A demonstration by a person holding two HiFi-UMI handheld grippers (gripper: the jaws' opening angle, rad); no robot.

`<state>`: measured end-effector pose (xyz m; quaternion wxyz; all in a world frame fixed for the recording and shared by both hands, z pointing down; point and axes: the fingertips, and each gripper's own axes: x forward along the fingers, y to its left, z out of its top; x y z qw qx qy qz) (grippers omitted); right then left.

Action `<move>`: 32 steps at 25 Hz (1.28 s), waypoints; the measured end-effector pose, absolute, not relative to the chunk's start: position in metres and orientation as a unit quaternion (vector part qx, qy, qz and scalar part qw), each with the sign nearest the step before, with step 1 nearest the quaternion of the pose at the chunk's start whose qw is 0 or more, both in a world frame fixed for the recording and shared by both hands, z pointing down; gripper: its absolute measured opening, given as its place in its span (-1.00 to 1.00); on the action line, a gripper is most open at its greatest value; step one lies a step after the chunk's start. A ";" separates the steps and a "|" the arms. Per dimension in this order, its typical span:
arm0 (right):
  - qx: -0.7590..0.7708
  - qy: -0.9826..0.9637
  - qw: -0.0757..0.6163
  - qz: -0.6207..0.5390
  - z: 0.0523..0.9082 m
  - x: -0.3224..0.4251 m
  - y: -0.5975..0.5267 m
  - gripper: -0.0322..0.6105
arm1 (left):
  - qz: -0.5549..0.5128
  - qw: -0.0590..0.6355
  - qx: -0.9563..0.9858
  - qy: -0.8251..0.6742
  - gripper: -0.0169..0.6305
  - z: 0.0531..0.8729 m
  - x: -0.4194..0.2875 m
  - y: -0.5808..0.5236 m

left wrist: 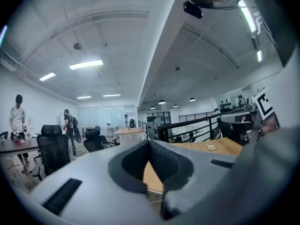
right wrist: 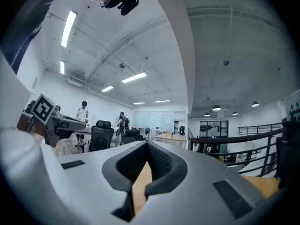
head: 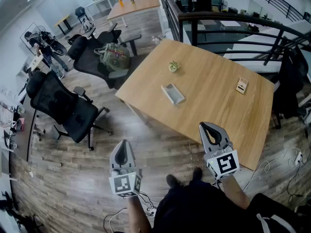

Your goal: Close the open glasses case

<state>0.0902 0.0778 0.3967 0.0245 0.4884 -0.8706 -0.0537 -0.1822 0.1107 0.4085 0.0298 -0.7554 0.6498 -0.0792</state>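
Observation:
The open glasses case (head: 172, 93), pale grey, lies with its lid up near the left-middle of the wooden table (head: 214, 106). Both grippers hang low in front of the person, short of the table's near edge and well away from the case. My left gripper (head: 124, 144) is over the floor, shut with nothing in it. My right gripper (head: 208, 126) points at the near table edge, also shut and empty. In the left gripper view the jaws (left wrist: 150, 142) meet at their tips; in the right gripper view (right wrist: 147, 145) they do too. Neither gripper view shows the case.
A small green object (head: 173, 66) and a tan card-like box (head: 242, 85) also lie on the table. Black office chairs (head: 68, 106) stand at the left, a dark railing (head: 233, 21) behind, a draped chair (head: 291, 76) at the right, cables (head: 291, 157) on the floor.

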 end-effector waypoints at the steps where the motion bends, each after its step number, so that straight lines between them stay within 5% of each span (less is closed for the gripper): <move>1: 0.489 -0.870 0.025 -0.054 0.396 0.091 0.079 -0.86 | -0.078 0.030 -0.756 0.650 -0.95 0.407 -0.182 0.111; 32: 0.492 -0.870 -0.002 -0.002 0.405 0.143 0.062 -0.85 | -0.089 0.046 -0.759 0.644 -0.95 0.400 -0.141 0.101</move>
